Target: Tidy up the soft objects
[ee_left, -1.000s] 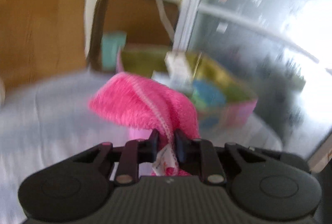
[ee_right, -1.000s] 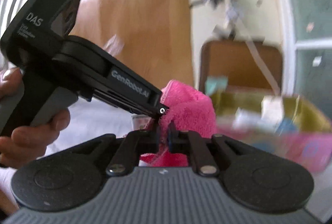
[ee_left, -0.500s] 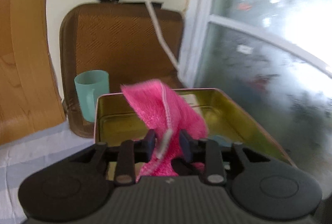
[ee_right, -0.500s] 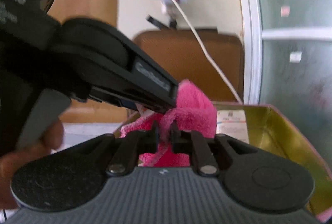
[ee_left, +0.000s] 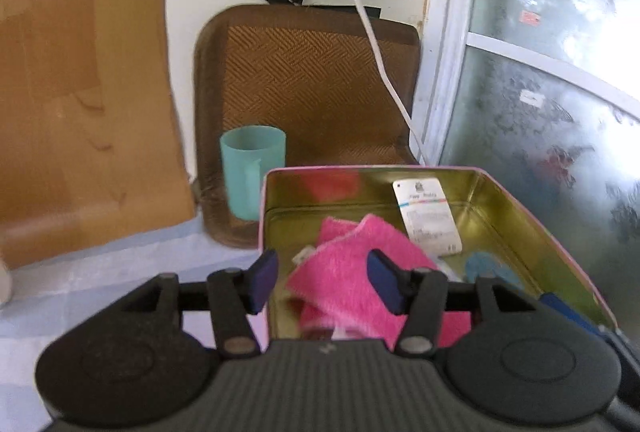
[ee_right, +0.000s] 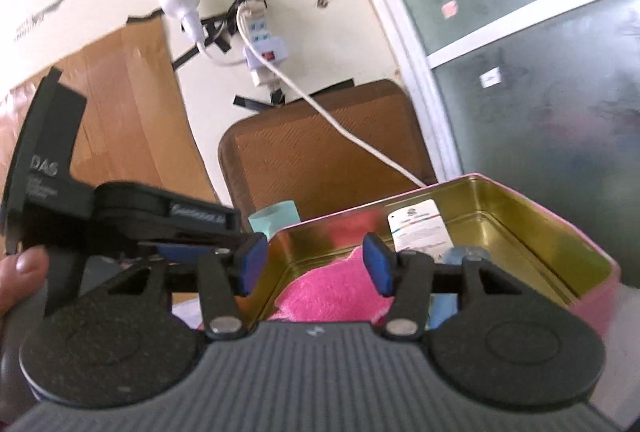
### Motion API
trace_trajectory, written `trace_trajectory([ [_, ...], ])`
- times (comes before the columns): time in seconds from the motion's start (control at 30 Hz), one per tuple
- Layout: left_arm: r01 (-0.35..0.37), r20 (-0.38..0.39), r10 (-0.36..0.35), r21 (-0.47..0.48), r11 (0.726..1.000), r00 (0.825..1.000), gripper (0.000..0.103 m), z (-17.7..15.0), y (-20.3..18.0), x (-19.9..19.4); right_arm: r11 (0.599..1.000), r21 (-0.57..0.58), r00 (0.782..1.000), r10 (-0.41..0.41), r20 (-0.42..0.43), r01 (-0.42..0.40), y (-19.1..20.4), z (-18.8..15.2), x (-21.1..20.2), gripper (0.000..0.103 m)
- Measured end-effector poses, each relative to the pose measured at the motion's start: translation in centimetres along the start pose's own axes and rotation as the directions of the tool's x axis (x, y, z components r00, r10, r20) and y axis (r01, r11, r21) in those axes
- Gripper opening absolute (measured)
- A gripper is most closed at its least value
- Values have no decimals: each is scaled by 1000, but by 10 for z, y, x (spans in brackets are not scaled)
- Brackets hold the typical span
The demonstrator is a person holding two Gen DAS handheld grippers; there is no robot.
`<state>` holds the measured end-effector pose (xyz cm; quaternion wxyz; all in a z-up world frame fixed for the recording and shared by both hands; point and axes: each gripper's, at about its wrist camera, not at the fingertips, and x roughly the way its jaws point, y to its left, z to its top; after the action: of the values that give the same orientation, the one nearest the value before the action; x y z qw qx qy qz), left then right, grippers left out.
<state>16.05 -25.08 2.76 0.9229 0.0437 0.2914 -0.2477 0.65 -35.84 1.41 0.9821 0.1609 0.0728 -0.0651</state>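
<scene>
A pink fluffy cloth (ee_left: 352,272) lies folded inside the open gold-lined tin (ee_left: 532,224) with pink outer walls. My left gripper (ee_left: 322,282) hovers just above it, its jaws opening, and the blue pads stand clear of the cloth on both sides. My right gripper (ee_right: 314,268) is over the same tin (ee_right: 540,232), jaws opening too, with the pink cloth (ee_right: 332,298) lying loose below them. The left gripper's black body, held by a hand (ee_right: 20,276), shows at the left of the right wrist view. A white label card (ee_left: 430,216) and a blue item (ee_left: 490,270) also lie in the tin.
A teal cup (ee_left: 252,169) stands behind the tin's left corner, against a brown woven mat (ee_left: 308,79) leaning on the wall. A white cable (ee_left: 376,43) hangs from a wall power strip. Frosted window panes (ee_left: 560,111) run along the right. Light blue cloth (ee_left: 100,272) covers the table.
Both grippers carried the pink cloth over the tin, then opened and let it go. The cloth dropped into the tin.
</scene>
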Motion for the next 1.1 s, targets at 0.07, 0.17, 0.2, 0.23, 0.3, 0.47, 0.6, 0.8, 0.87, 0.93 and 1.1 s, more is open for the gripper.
trace_trajectory([
  [0.07,-20,21,20,22,1000,1000,60,-10,-5,-22,1000,-4,1000,-6,6,6,2,0,-14,56],
  [0.17,-54,57,51,50,997,997,75,-26,-8,-54,1000,-11,1000,-9,10,9,5,-1,-31,56],
  [0.2,-74,71,69,60,995,995,79,-33,-9,-65,1000,-6,1000,-10,8,10,6,-2,-38,56],
  [0.23,-87,80,82,65,994,993,80,-37,-9,-74,1000,0,1000,-8,3,8,6,-3,-43,56],
  [0.3,-104,84,99,63,993,992,88,-47,-7,-91,1000,9,1000,-3,-11,3,9,-4,-57,56],
  [0.47,-123,94,121,23,992,988,103,-70,3,-132,999,33,999,15,-43,-13,21,-1,-83,61],
  [0.6,-151,77,149,22,988,986,103,-90,6,-157,999,45,998,19,-58,-16,32,-1,-103,75],
  [0.8,-158,27,157,20,987,987,103,-120,7,-179,1000,16,999,20,-50,-19,48,-6,-133,84],
  [0.87,-158,24,157,23,987,987,103,-127,5,-186,1000,10,999,24,-46,-24,51,-7,-141,85],
  [0.93,-148,30,147,19,989,989,103,-133,5,-193,1000,3,999,25,-41,-25,53,-7,-147,85],
  [1.1,-144,40,143,20,989,989,103,-144,1,-206,1000,6,999,30,-35,-30,54,-6,-157,87],
])
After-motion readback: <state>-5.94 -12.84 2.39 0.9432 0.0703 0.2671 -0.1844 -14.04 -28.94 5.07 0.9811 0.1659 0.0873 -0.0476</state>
